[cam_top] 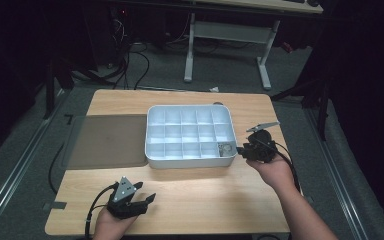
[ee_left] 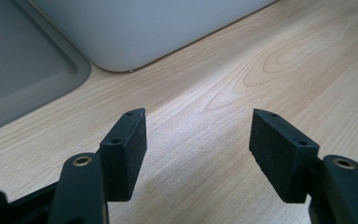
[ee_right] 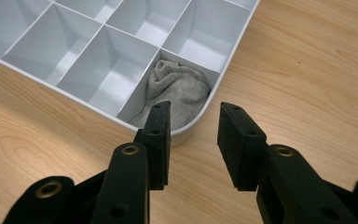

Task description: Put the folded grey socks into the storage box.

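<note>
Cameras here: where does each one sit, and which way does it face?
High view: above the person's side, looking forward and down at the wooden table; both forearms show.
Left gripper view: along open black jaws toward bare wood.
Right gripper view: along open black jaws at the crumpled grey sock.
Shared by all: the white compartmented plastic tray.

Left hand-held gripper (ee_left: 198, 149) jaws wide apart, nothing between, hovering over wooden counter (ee_left: 242, 93). White organizer corner (ee_left: 135, 32) ahead, grey tray (ee_left: 23, 70) at left.

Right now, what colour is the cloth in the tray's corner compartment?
Light grey cloth, best seen in the right gripper view.
</note>
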Motion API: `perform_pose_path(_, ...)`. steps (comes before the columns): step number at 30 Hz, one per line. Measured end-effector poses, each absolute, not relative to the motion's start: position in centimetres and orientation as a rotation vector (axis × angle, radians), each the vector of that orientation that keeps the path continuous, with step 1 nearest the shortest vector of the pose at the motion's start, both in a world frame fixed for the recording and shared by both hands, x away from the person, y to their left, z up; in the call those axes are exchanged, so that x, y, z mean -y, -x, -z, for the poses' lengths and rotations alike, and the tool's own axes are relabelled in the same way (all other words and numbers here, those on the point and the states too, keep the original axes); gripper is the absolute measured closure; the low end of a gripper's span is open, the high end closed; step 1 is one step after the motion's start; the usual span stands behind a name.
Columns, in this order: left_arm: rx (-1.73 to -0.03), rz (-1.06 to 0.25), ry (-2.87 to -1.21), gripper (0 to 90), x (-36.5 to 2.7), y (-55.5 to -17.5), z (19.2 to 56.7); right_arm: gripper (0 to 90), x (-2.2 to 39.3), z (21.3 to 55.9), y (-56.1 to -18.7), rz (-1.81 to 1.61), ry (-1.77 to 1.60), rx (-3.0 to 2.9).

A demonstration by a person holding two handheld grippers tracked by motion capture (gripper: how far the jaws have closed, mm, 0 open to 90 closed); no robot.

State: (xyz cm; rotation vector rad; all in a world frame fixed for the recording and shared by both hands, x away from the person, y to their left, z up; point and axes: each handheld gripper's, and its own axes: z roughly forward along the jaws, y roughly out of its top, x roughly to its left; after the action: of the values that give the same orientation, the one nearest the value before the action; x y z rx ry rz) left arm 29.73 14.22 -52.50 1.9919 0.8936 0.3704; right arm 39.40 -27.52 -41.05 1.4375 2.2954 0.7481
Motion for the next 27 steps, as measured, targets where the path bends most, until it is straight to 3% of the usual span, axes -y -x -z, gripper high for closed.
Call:
perform_pose_path(2, -0.888, -0.376, -1.995, 36.9, -14.2, -29.7, 52.5, 61.3, 27.9, 41.3, -39.0, -0.746, -1.46, -2.285)
perform_pose_path(27, -0.892, -0.38, -1.982, 32.2, -13.9, -29.1, 52.2, 54.8, 28.4, 46.7, -32.5, -0.987, -1.343, -2.185)
